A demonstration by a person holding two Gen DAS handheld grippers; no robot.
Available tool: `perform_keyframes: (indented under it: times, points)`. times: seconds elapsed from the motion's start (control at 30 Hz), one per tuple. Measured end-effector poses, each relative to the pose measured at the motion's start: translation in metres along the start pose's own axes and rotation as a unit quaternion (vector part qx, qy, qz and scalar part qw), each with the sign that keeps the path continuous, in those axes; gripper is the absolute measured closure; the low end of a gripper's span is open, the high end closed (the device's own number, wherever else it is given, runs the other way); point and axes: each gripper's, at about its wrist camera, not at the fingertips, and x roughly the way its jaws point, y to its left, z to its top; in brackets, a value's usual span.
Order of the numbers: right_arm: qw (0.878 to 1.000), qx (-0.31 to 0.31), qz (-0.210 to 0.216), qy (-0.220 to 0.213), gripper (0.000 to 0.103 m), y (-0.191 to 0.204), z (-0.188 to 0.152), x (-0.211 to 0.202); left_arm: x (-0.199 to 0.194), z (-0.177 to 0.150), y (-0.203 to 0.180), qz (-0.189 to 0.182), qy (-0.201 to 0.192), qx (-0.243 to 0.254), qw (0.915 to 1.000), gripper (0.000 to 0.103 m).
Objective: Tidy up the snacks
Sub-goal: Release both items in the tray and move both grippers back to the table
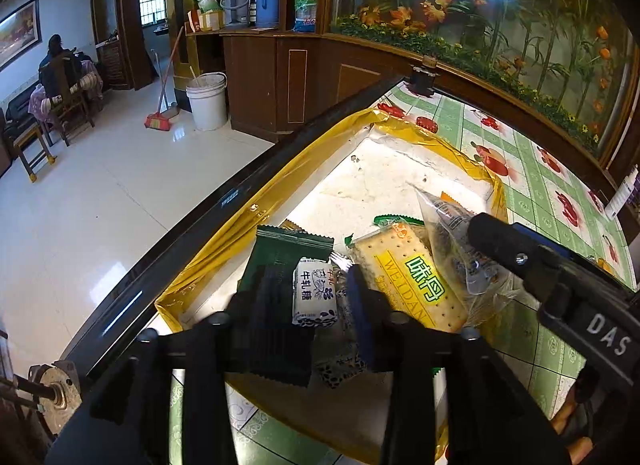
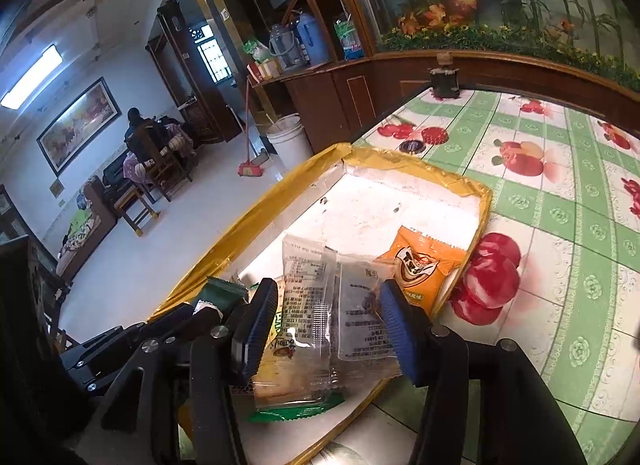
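Observation:
A shallow tray with a gold rim (image 1: 400, 125) and a white floor lies on the table and holds several snack packets. My left gripper (image 1: 316, 301) is open over its near end, with a small white nougat candy (image 1: 314, 293) lying between the pads and a thin gap on each side. A dark green packet (image 1: 280, 261) lies under its left finger. Beside the candy is a yellow-labelled cracker packet (image 1: 408, 273). My right gripper (image 2: 328, 329) is open around a clear printed packet (image 2: 356, 313) resting on the crackers. An orange packet (image 2: 424, 265) lies by the tray's right wall.
The table wears a green checked cloth with apples (image 2: 560, 225), and its black edge (image 1: 200, 225) drops to a tiled floor on the left. A small dark object (image 2: 444, 81) stands at the far corner. A wooden cabinet with a glass panel runs behind, and a person sits far left.

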Motion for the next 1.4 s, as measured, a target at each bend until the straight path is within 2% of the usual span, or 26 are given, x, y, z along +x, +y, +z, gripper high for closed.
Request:
perform_keyframes:
  times: [0.07,0.17,0.4,0.93,1.4]
  points:
    - [1.0,0.004,0.0,-0.008,0.043,-0.002,0.0,-0.01,-0.004,0.0,0.0,0.003,-0.005,-0.002,1.0,0.038]
    - [1.0,0.011,-0.001,-0.016,0.04,-0.007,-0.001,-0.023,-0.011,-0.001,-0.002,0.013,-0.012,0.001,0.9998,0.03]
    - [0.999,0.03,-0.004,-0.036,0.036,-0.019,-0.017,-0.064,-0.024,-0.005,-0.01,0.009,-0.019,0.002,0.9998,0.03]
    - [0.994,0.078,-0.038,-0.059,0.033,-0.066,-0.062,-0.138,-0.058,-0.018,-0.059,-0.016,-0.036,0.044,0.9982,0.03]
    - [0.989,0.117,-0.066,-0.068,0.03,-0.105,-0.093,-0.171,-0.072,-0.026,-0.083,-0.025,-0.038,0.066,0.9967,0.029]
